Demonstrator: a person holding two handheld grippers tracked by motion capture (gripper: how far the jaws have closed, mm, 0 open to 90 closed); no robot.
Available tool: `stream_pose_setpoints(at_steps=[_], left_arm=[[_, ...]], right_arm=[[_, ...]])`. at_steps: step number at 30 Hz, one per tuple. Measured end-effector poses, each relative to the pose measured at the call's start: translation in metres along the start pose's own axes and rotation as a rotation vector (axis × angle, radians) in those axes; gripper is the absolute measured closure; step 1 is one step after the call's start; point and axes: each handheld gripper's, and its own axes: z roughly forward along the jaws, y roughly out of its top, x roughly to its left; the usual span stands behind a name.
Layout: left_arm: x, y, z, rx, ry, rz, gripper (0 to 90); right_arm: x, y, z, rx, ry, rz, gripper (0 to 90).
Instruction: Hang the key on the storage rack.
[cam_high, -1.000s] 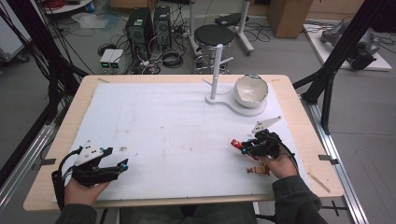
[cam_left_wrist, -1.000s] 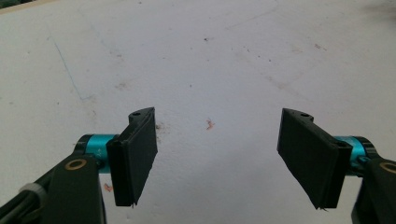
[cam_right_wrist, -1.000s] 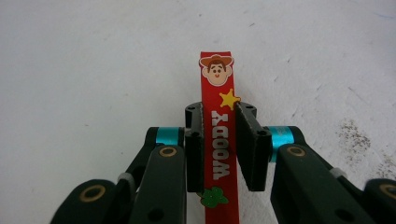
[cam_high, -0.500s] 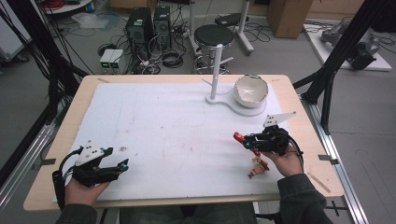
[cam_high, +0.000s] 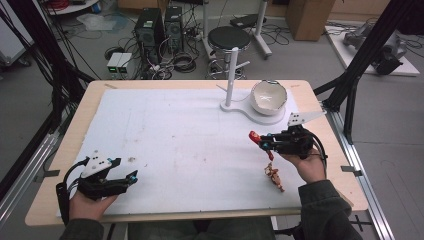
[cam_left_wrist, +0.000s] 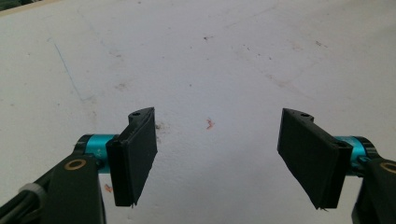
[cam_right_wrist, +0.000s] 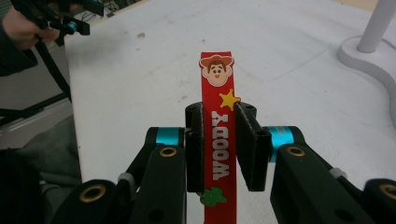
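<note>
Right now, in hand: the right gripper (cam_high: 264, 142) holds a red strip (cam_right_wrist: 217, 135) lifted off the white mat (cam_high: 175, 145); the strip has a cartoon cowboy face at its tip, a yellow star and white lettering
Right jaws: closed narrow on the strip's two long edges, about midway along it; the strip points forward beyond the jaws
Where the strip is: over the right part of the mat, short of the white bowl (cam_high: 268, 96) and its stand (cam_high: 231, 75); in the high view its red tip (cam_high: 254, 135) shows just past the gripper
Left gripper (cam_high: 125, 178): low near the front left corner of the mat, well apart from the strip; jaws wide, nothing between them but bare mat with small stains
Done so far: the pick-up looks finished, since the strip is clamped and off the surface
Left to do: probably carrying it somewhere and letting go; the bowl is the likeliest place, though that is only a guess; a small toy figure (cam_high: 274, 176) lies on the mat just beside the right hand, untouched
Hard to make out: the strip's lower end is cut off at the bottom of the right gripper view; the bowl's inside is too small to read; the toy figure is blurred, so its kind is unclear
</note>
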Motion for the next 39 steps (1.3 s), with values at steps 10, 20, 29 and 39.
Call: stream_pose_setpoints(at_steps=[10,20,29,39], left_arm=[[0.000,0.000,0.000,0.002,0.001,0.001,28.6],[0.000,0.000,0.000,0.001,0.002,0.000,28.6],[0.001,0.000,0.000,0.001,0.000,0.001,28.6],[0.001,0.000,-0.001,0.001,0.002,0.002,28.6]], right_arm=[[-0.001,0.011,-0.005,-0.048,0.020,0.009,75.3],[0.000,0.024,-0.007,-0.093,0.040,0.001,75.3],[0.000,0.040,-0.010,-0.123,0.058,0.004,75.3],[-0.002,0.056,-0.006,-0.155,0.071,-0.006,75.3]])
